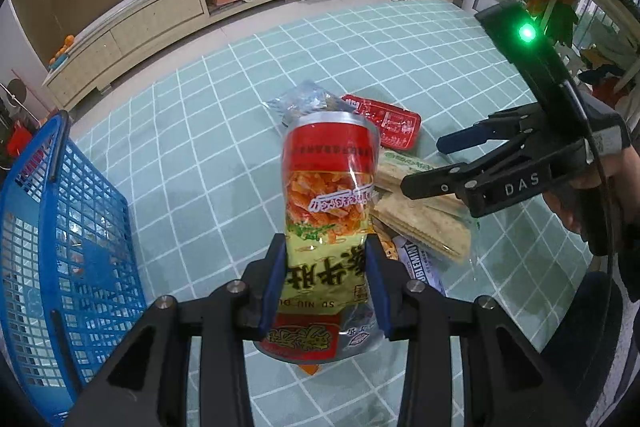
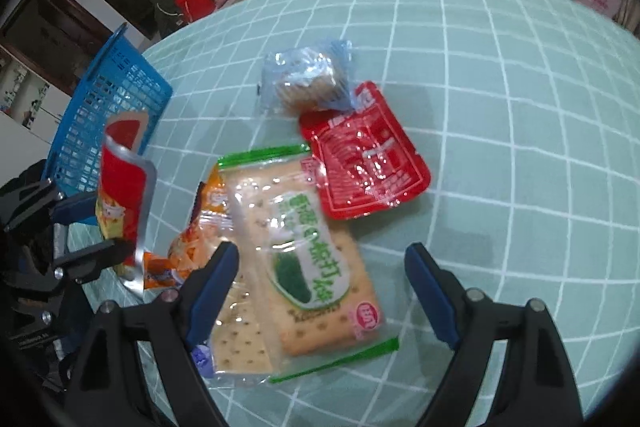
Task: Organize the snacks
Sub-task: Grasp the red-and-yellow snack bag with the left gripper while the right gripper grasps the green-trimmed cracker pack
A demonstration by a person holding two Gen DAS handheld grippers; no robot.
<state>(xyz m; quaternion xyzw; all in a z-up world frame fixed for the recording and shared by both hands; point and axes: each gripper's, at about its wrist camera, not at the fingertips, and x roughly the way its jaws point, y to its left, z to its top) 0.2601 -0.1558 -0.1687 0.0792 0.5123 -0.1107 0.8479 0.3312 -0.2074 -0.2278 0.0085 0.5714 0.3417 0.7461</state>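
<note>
My left gripper (image 1: 326,275) is shut on a red and yellow snack bag (image 1: 330,195) and holds it above the table; the bag also shows in the right wrist view (image 2: 122,195). A blue basket (image 1: 60,247) stands just left of it. My right gripper (image 2: 320,291) is open and empty, hovering over a green-edged cracker pack (image 2: 312,259). It shows in the left wrist view (image 1: 432,163) above the crackers (image 1: 424,223). A red packet (image 2: 364,155), a clear blue-tinted biscuit pack (image 2: 308,79) and an orange snack bag (image 2: 192,239) lie nearby.
The table has a light green grid cloth (image 1: 200,147). The blue basket (image 2: 108,115) sits at its left edge. A low wooden cabinet (image 1: 160,15) and shelves stand beyond the table. A white-and-blue packet (image 1: 420,263) lies under the crackers.
</note>
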